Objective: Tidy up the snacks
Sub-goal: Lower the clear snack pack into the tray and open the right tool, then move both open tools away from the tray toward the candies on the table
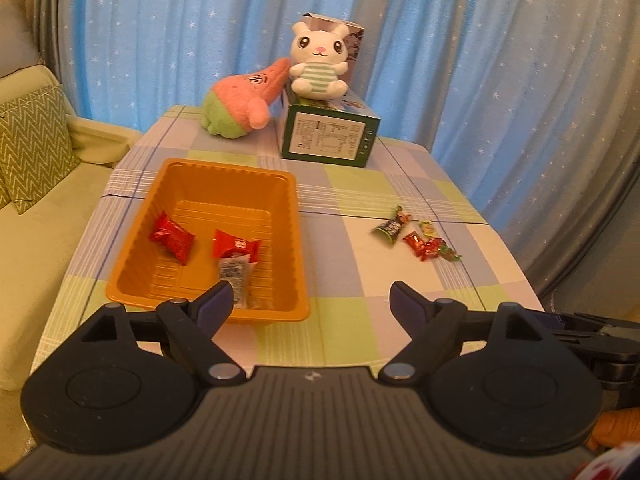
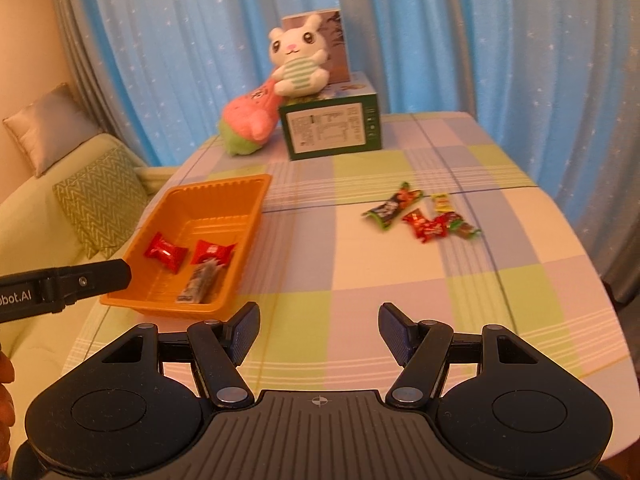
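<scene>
Left hand-held gripper (image 1: 311,300): jaws spread wide, nothing between them. It hovers above the near edge of the surface (image 1: 344,332), its left fingertip in line with the near right corner of the tray (image 1: 294,216).

Right hand-held gripper (image 2: 319,326): jaws spread, nothing between them, over the near middle of the surface. In its view the tip of the left hand-held gripper shows at the left edge, overlapping the tray's near left corner.

The orange tray sits on the left half of the checked surface. It holds three snacks: a red packet (image 1: 173,237) at left, a second red packet (image 1: 236,245) right of it, and a clear packet (image 1: 239,280) with a dark printed label. The clear packet lies just in front of the second red packet, with its far end touching or overlapping it.

Loose snacks lie on the right half of the surface, well apart from the tray: a dark green packet (image 1: 392,226) farthest left, a small yellow candy (image 1: 427,227) right of it, and a red candy (image 1: 420,245) nearer. Beside the red one is a green-and-red candy (image 1: 450,254). These last two touch or nearly touch.

At the far end stands a green box (image 1: 329,133). A white bunny plush (image 1: 318,62) sits on top of it, and a pink plush (image 1: 240,106) leans against its left side. A second box (image 1: 354,40) stands behind the bunny. Blue starred curtain (image 1: 500,60) behind; sofa with cushions (image 1: 32,140) at left.
</scene>
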